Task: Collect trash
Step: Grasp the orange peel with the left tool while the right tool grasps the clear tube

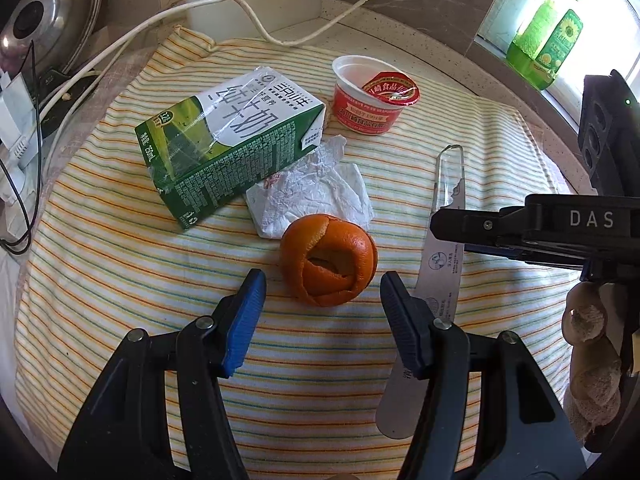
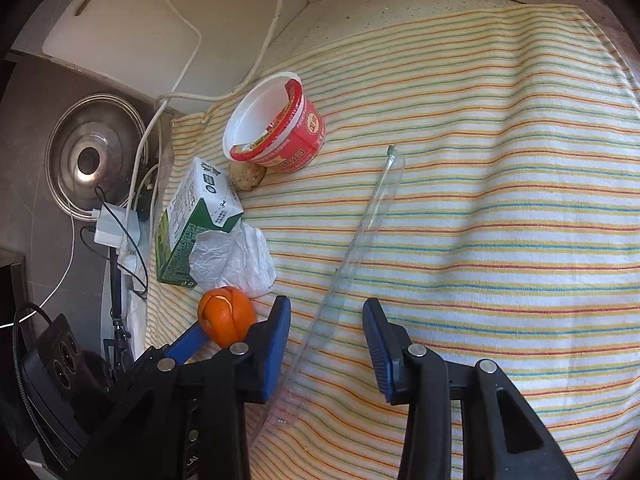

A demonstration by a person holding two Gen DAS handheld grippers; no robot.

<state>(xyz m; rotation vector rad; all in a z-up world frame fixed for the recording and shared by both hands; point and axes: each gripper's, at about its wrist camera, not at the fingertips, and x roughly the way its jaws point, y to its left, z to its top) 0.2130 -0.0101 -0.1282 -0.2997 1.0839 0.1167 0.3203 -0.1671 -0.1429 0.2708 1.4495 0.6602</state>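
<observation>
An orange peel (image 1: 328,260) lies on the striped cloth (image 1: 120,264), just ahead of my open left gripper (image 1: 322,284), between its blue fingertips. Behind it lie a crumpled white wrapper (image 1: 316,190), a green milk carton (image 1: 230,138) on its side and a red yogurt cup (image 1: 374,96). A long clear plastic wrapper (image 1: 442,240) lies to the right. My right gripper (image 2: 326,316) is open, its jaws astride the clear wrapper (image 2: 360,232). The right wrist view also shows the peel (image 2: 226,316), carton (image 2: 192,220), crumpled wrapper (image 2: 236,260) and cup (image 2: 276,128).
A small brown lump (image 2: 248,176) sits between carton and cup. White cables (image 1: 256,20), a charger (image 2: 116,228), a metal lid (image 2: 94,152) and a white cutting board (image 2: 168,20) lie beyond the cloth's left edge. A green bottle (image 1: 548,40) stands on the sill.
</observation>
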